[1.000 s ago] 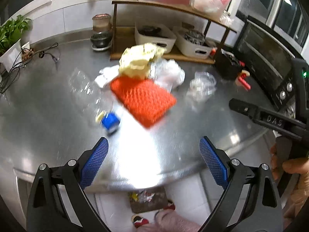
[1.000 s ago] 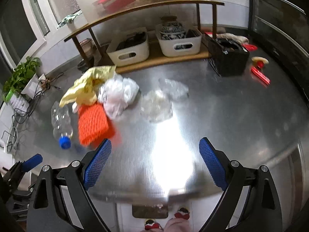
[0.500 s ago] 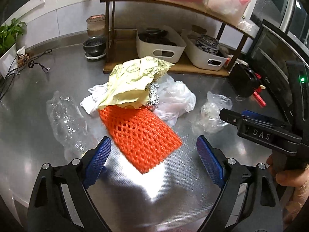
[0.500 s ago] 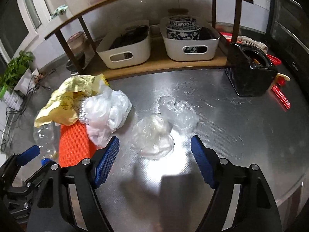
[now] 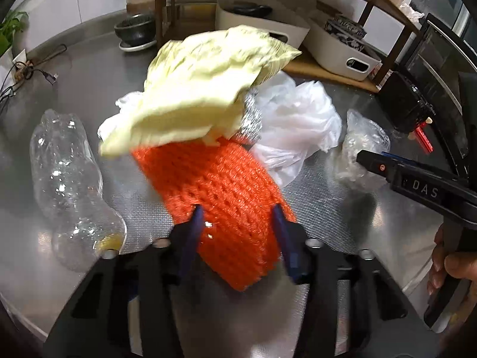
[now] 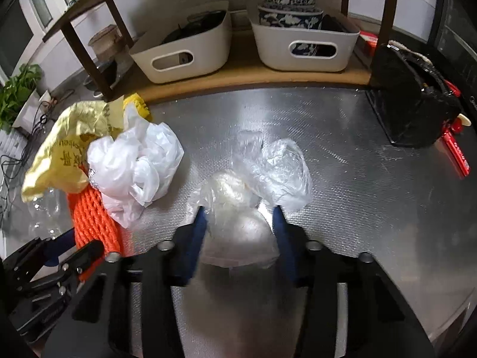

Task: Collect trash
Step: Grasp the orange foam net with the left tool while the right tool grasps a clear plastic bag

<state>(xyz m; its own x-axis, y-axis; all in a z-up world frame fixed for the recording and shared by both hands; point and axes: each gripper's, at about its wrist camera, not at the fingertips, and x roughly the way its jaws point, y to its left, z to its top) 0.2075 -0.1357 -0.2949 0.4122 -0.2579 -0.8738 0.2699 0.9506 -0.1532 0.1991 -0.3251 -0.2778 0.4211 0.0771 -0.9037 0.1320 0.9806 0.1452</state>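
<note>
Orange foam net (image 5: 220, 197) lies on the steel counter (image 5: 38, 265) between the left gripper (image 5: 237, 219) fingers, narrowly parted around it; clear plastic bag (image 6: 235, 208) lies likewise within the right gripper (image 6: 238, 217); yellow bag (image 5: 202, 86) overlaps the net's far end.

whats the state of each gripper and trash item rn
left gripper: fingers around orange foam net, closing
right gripper: fingers around clear plastic bag, closing
plastic bottle: crushed, lying flat
yellow bag: crumpled over net
white bag: crumpled
</note>
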